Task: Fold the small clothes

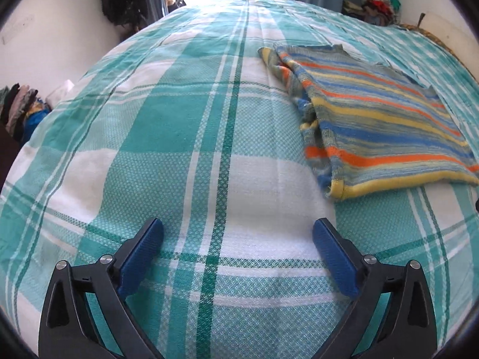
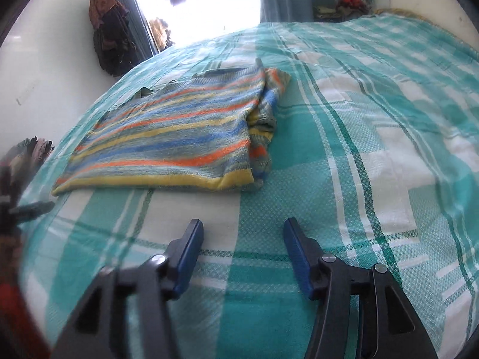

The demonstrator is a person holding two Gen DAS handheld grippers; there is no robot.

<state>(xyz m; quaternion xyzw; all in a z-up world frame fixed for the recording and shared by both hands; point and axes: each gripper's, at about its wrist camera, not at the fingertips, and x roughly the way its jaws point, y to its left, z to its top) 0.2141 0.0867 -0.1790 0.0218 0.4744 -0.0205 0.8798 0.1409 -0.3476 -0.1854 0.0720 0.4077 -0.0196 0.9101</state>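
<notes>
A small striped knit garment (image 1: pixel 380 119), with blue, orange, yellow and grey bands, lies folded on the bed. In the left wrist view it is ahead and to the right. In the right wrist view the garment (image 2: pixel 179 137) is ahead and to the left, one sleeve tucked along its right side. My left gripper (image 1: pixel 238 227) is open and empty, low over the bedspread, short of the garment. My right gripper (image 2: pixel 243 227) is open and empty, just short of the garment's yellow hem. The left gripper's tip (image 2: pixel 33 208) shows at the left edge of the right wrist view.
The bed is covered by a teal and white plaid bedspread (image 1: pixel 185 137). Clothes hang on the wall (image 2: pixel 110 33) beside a bright window. A pile of clothes (image 1: pixel 380 3) sits at the far right corner. More clothes (image 1: pixel 21 107) are stacked at the left.
</notes>
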